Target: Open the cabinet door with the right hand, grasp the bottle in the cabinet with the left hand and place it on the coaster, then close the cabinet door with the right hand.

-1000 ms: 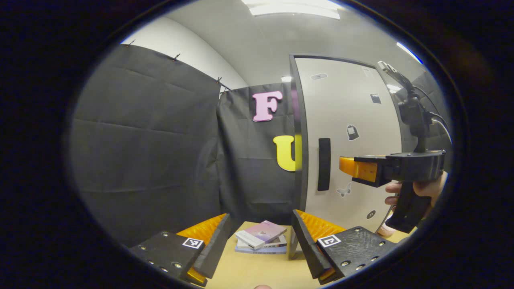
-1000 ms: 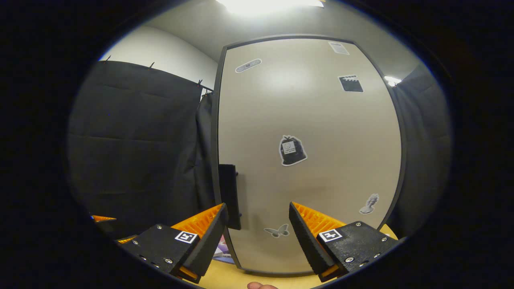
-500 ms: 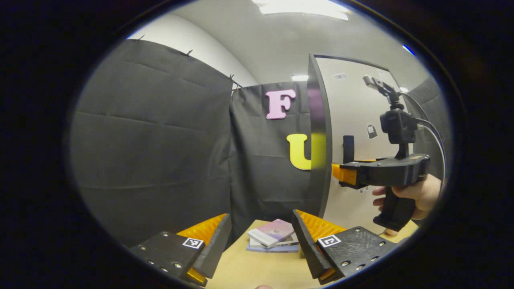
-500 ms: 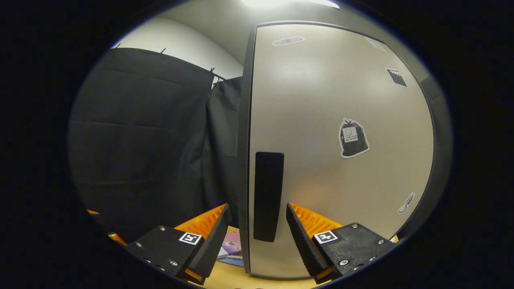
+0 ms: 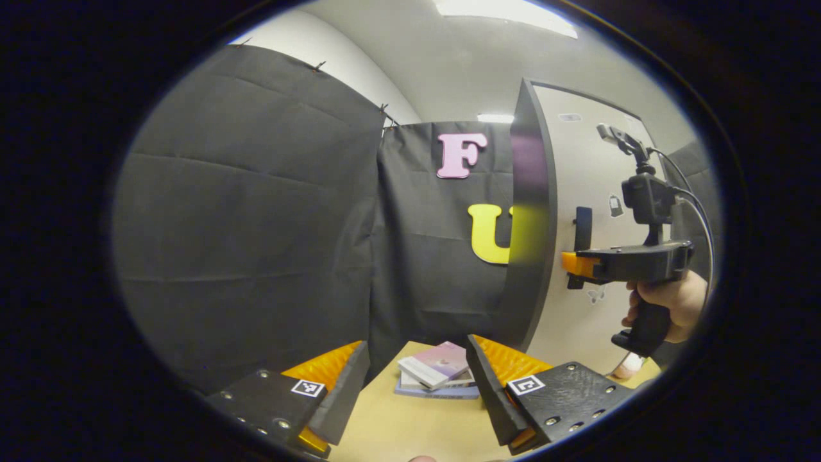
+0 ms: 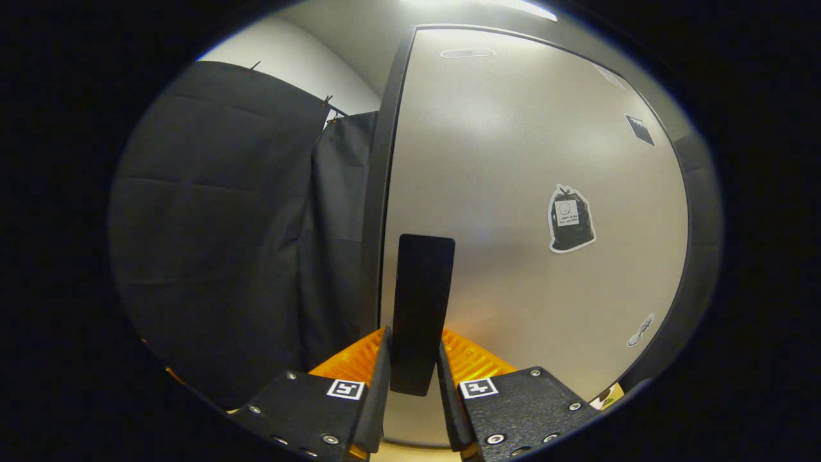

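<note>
Ahead in the left gripper view, the left hand-held gripper hangs with fingers apart over the tan desk, near stacked books. Right gripper view: the right hand-held gripper clamps the flat black door handle of the pale grey cabinet door. Rigid, probably light; grip mid-handle.

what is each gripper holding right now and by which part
The right gripper is shut on the cabinet door's black handle, at its lower end. The left gripper is open, holding nothing.
</note>
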The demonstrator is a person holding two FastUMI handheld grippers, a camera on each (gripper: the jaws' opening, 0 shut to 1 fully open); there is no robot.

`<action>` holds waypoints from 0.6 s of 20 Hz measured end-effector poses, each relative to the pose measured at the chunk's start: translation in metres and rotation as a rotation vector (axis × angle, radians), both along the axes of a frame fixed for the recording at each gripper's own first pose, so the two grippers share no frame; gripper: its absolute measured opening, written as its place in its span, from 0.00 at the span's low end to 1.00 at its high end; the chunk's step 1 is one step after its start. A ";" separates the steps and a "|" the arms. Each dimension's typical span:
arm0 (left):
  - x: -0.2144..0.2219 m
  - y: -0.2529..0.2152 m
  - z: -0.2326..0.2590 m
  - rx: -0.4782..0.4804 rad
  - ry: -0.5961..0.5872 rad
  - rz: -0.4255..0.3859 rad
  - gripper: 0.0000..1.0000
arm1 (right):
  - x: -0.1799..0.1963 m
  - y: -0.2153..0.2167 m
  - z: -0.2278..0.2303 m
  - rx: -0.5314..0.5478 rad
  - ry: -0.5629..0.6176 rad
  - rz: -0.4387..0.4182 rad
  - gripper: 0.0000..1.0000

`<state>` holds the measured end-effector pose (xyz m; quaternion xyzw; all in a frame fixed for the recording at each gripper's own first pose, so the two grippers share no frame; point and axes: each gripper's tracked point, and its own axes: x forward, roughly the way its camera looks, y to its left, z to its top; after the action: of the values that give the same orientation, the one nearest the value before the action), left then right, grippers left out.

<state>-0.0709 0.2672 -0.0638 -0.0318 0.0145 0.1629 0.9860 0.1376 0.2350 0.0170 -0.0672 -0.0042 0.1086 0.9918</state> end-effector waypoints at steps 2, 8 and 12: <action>-0.003 -0.001 0.009 0.059 -0.015 -0.006 0.87 | 0.003 -0.001 -0.002 0.029 0.026 0.007 0.36; -0.006 -0.005 0.004 0.106 -0.002 -0.028 0.87 | -0.001 0.000 -0.002 0.061 0.033 0.071 0.22; 0.000 0.004 0.006 0.134 0.001 -0.019 0.87 | -0.007 -0.001 -0.003 0.064 0.038 0.132 0.19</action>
<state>-0.0712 0.2708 -0.0581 0.0347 0.0043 0.1542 0.9874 0.1308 0.2340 0.0137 -0.0327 0.0069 0.1749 0.9840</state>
